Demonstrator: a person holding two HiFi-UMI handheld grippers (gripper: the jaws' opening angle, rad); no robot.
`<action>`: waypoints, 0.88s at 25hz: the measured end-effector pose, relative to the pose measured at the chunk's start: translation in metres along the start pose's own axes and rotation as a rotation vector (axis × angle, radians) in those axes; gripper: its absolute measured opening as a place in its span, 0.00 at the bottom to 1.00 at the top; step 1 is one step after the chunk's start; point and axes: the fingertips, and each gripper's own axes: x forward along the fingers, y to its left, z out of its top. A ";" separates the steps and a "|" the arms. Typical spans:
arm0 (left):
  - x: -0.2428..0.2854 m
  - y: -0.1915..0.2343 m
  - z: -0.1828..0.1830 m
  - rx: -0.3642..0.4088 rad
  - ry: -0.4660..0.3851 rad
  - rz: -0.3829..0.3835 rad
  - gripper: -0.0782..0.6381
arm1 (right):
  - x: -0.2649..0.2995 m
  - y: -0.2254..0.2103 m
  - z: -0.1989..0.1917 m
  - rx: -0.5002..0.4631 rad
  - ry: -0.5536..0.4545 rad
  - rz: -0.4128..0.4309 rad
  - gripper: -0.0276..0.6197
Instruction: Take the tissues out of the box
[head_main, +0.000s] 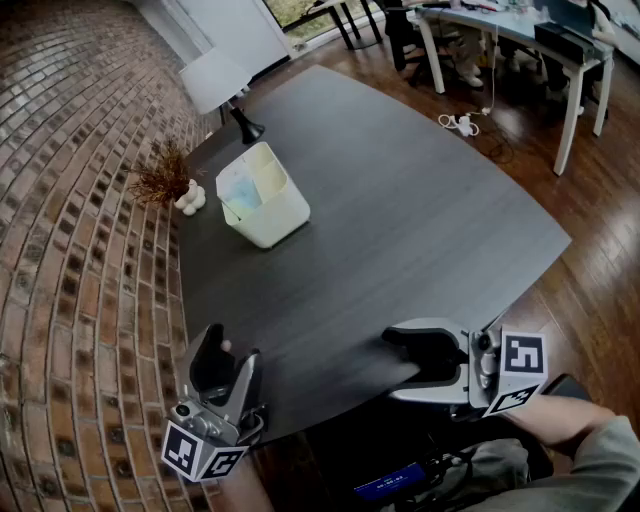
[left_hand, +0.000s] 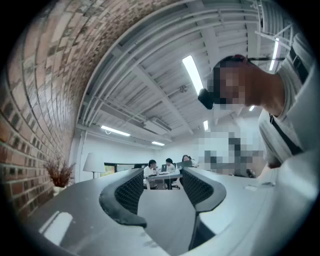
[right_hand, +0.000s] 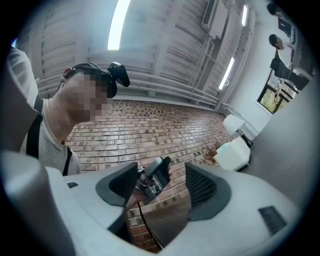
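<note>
The tissue box (head_main: 272, 212) stands far up the tabletop (head_main: 420, 210), near the brick wall (head_main: 70, 200), with a dried plant (head_main: 162, 180) and a lamp (head_main: 215, 82) close by. The left tongs (head_main: 218, 345) and right tongs (head_main: 402, 354) are at the near edge, both apart and empty.

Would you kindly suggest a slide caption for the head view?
Left gripper and right gripper at the dark table edge; white tissue box stands beyond.

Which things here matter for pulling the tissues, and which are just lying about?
Job: tissue box; tissues inside it; left gripper; right gripper, both empty.
Lying about: lamp; dried plant, both near the box.
</note>
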 end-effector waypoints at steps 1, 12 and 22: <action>0.009 0.009 0.000 0.029 0.040 -0.013 0.47 | 0.000 0.001 -0.001 0.011 -0.011 -0.007 0.53; 0.117 0.149 -0.044 0.307 0.551 -0.087 0.76 | -0.002 -0.001 0.000 0.056 -0.061 -0.032 0.53; 0.182 0.258 -0.121 0.425 1.062 -0.202 0.84 | -0.003 -0.005 0.010 0.067 -0.070 -0.035 0.53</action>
